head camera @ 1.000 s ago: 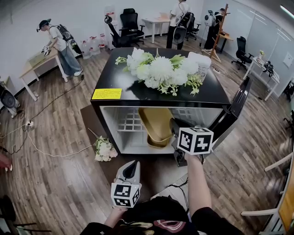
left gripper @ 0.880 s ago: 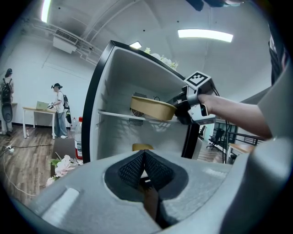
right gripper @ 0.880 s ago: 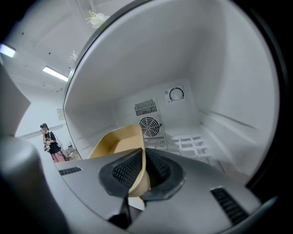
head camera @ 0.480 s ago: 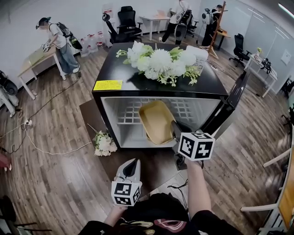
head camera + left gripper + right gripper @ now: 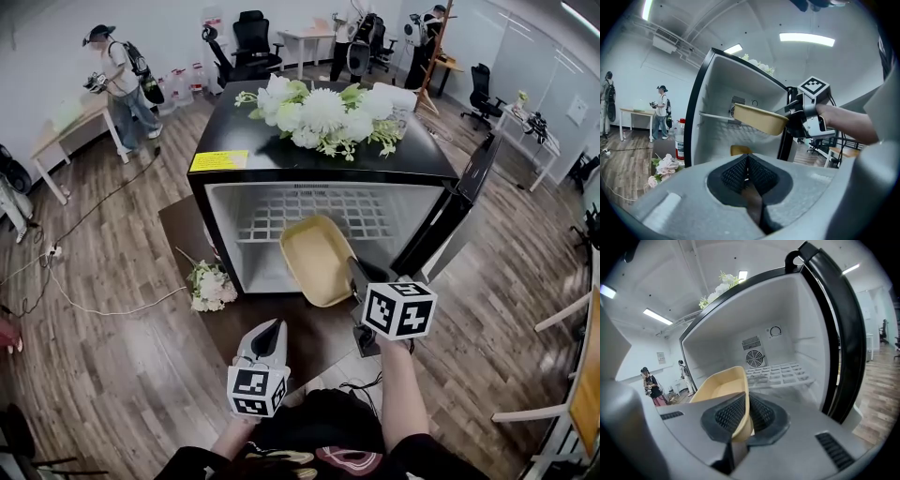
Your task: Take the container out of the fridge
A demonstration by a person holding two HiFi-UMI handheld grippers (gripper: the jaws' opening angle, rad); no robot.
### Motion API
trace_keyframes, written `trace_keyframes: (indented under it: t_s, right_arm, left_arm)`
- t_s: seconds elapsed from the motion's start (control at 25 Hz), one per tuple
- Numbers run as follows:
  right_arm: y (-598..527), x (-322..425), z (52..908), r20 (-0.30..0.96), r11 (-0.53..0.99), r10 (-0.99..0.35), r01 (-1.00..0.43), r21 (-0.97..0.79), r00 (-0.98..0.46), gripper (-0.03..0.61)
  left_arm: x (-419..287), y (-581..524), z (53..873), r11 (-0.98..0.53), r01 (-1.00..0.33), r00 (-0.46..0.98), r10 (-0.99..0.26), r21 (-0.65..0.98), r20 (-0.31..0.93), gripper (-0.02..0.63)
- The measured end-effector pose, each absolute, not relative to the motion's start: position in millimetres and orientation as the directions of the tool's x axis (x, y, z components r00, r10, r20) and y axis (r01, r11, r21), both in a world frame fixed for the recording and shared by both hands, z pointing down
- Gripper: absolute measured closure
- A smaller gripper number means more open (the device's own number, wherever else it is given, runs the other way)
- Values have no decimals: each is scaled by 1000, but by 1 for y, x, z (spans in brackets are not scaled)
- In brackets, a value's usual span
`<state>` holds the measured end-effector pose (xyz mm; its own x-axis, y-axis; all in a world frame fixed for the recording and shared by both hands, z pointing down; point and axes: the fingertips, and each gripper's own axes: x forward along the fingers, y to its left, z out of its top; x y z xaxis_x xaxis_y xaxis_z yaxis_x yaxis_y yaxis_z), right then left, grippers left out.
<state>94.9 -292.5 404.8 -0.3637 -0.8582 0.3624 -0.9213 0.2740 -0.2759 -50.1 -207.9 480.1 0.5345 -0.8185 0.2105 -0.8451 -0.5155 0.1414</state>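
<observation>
My right gripper (image 5: 744, 416) pinched the container (image 5: 317, 261) rim at the fridge (image 5: 281, 161) front edge. It looked light, thin and bendy. Left gripper (image 5: 746, 164) was pressed together, empty.

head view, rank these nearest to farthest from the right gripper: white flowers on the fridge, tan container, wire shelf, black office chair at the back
1. tan container: clamped in the right gripper, at the mouth of the fridge.
2. wire shelf: inside the fridge, behind the container.
3. white flowers: on the fridge top, toward its back edge.
4. black office chair: far across the room, upper left.
</observation>
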Motion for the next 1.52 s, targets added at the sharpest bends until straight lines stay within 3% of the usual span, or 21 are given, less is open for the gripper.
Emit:
trace_keyframes:
  t_s: [0.76,1.52]
  right_arm:
    - [-236,110,428,371,209,-873,-931,-299,-315,551]
    - [-196,140,518,488,28,-857,-960,-279,-167,551]
  left_arm:
    - [-39,-176,481,-556,-820,573,-793,139,207,606]
    - [-36,-169,493,-537,-828,560,-800,160,216,606]
